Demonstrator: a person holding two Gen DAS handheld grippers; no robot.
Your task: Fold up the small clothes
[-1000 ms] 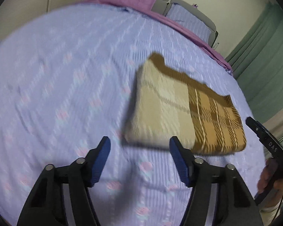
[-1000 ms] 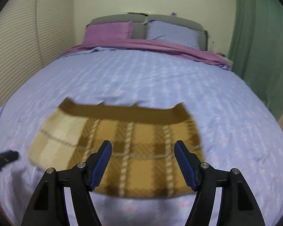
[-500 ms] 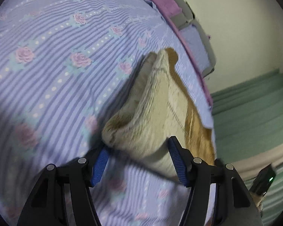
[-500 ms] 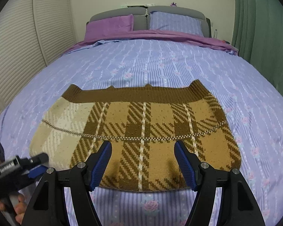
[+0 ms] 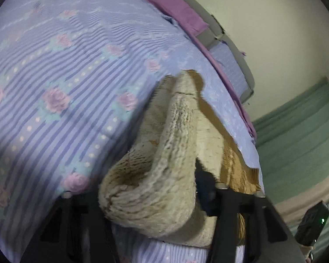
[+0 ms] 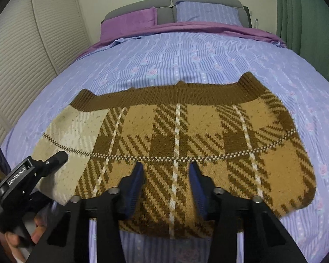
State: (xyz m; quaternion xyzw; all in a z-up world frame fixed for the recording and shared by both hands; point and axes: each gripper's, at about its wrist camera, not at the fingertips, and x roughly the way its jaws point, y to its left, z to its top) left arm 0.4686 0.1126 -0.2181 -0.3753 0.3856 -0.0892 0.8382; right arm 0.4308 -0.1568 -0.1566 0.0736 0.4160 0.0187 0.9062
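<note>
Item: 1 brown plaid knit garment (image 6: 177,144), flat on bed (image 6: 186,65). Left tool (image 5: 151,197): jaws just closing, clamping the bunched cream corner. Right tool (image 6: 166,188): jaws just narrowing over the near hem; grip cannot be told.

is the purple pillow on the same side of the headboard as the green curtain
No, in the right wrist view the purple pillow lies at the left end of the headboard, while the green curtain hangs along the right.

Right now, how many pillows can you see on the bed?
2, both at the headboard end: a purple pillow on the left and a blue striped pillow on the right. Others could be hidden under the cover.
</note>
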